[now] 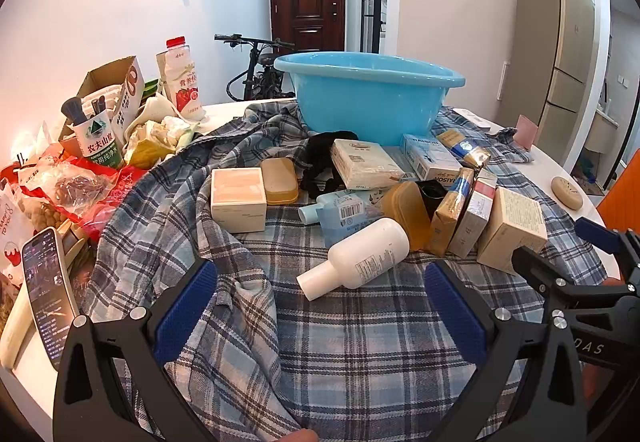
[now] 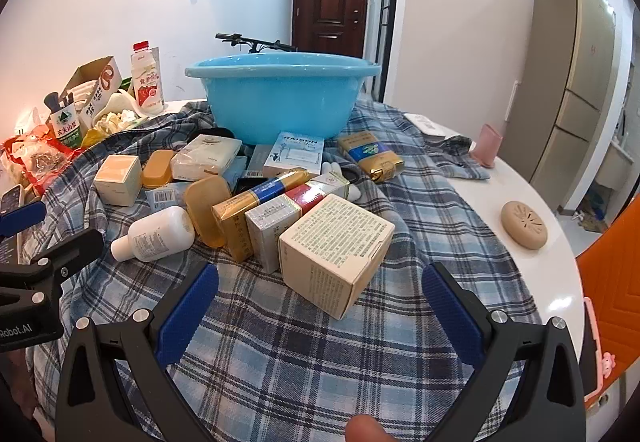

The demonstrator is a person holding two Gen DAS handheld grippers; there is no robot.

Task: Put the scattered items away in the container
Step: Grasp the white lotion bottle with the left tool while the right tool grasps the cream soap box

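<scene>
- My left gripper (image 1: 320,302) has ribbed blue rubbery pads on matt black plastic arms with small shiny metal screws; my right gripper (image 2: 320,302) looks the same.
- The plaid cloth (image 2: 304,358) is soft woven fabric, rumpled into folds.
- The blue basin (image 2: 280,102) is smooth, glossy plastic.
- The white bottle (image 1: 360,258) is matt plastic with a printed label.
- The cream box (image 2: 336,250) is matt cardboard; the gold carton (image 2: 256,210) beside it has a shiny foil finish.
- The amber soap case (image 1: 280,180) is translucent plastic.
- The worktop (image 2: 532,282) is glossy white.
</scene>
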